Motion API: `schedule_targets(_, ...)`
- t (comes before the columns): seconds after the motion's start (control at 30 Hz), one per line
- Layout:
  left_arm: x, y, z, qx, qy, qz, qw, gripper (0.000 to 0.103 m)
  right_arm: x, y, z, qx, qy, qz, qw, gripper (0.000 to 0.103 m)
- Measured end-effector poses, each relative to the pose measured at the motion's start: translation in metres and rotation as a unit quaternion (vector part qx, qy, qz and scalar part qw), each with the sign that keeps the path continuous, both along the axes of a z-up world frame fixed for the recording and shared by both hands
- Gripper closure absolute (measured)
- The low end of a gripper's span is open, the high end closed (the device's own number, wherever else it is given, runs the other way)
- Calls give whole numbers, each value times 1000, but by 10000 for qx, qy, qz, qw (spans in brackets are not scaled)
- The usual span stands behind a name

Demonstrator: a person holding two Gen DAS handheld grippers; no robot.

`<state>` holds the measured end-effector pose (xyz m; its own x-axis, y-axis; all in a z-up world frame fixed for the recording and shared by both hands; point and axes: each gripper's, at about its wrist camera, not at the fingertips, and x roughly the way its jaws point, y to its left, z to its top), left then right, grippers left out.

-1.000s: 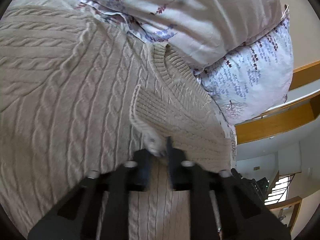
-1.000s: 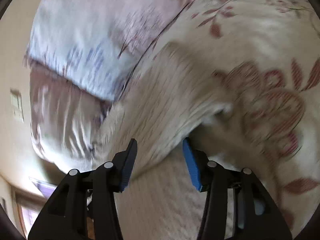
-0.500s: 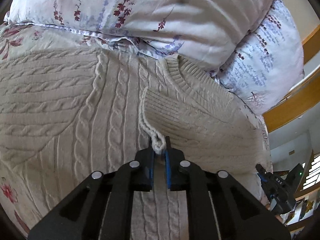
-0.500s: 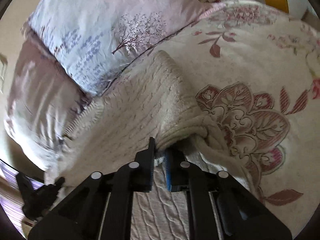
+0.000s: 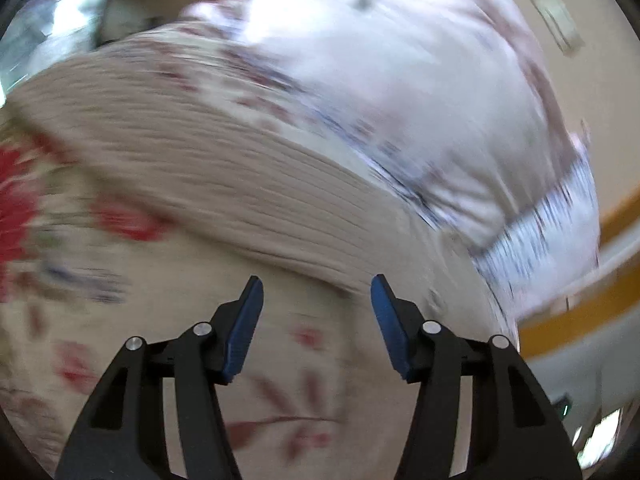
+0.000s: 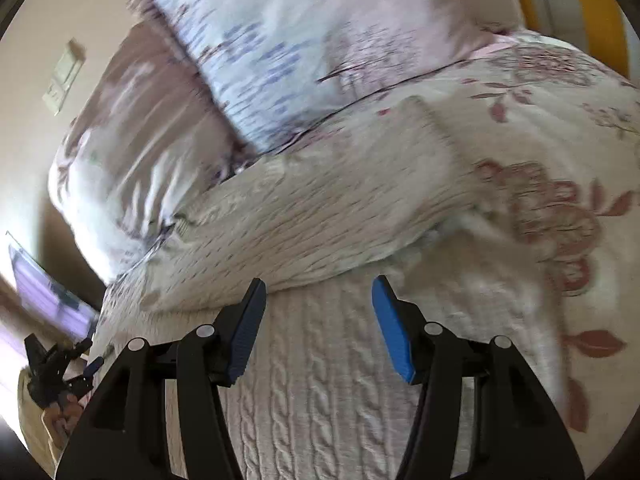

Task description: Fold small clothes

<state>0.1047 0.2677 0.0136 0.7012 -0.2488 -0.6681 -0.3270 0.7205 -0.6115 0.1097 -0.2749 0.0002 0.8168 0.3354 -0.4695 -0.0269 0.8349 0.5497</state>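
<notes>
The sweater [image 6: 328,380] lies on the bed [image 6: 560,128], partly folded, close to the pillows [image 6: 304,32]. Both tools – left tool [image 5: 316,300] and right tool [image 6: 318,300] – are wide open and hold nothing. It looks thick, soft and floppy – best pinched at a folded edge.

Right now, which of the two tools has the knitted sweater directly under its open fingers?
The right tool: cable-knit sweater fills its gap. The left tool hangs over flowered bedspread.
</notes>
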Motion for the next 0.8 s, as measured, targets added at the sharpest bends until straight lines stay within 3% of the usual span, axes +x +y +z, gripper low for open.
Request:
schedule_targets(0.23, -7, 53, -18, -569, 165, 855, 9946, 60, 4, 17, -4, -3, -86, 446, 9990, 42)
schedule_targets(0.53, -3, 90, -30, -1311, 62, 1669, 9772, 74, 4, 15, -6, 148, -81, 580, 9982, 39)
schedule_targets(0.7, -3, 102, -30, -1263, 51, 1917, 9733, 81, 5, 16, -6, 182, -82, 662, 9976, 38)
schedule_targets(0.73, -2, 103, -30, -1240, 71, 1947, 9730, 91, 5, 16, -6, 199, -89, 679, 9975, 37)
schedule_targets(0.8, 0, 103, -26, -1226, 16, 1944, 9732, 95, 5, 16, -6, 223, -95, 699, 9973, 37)
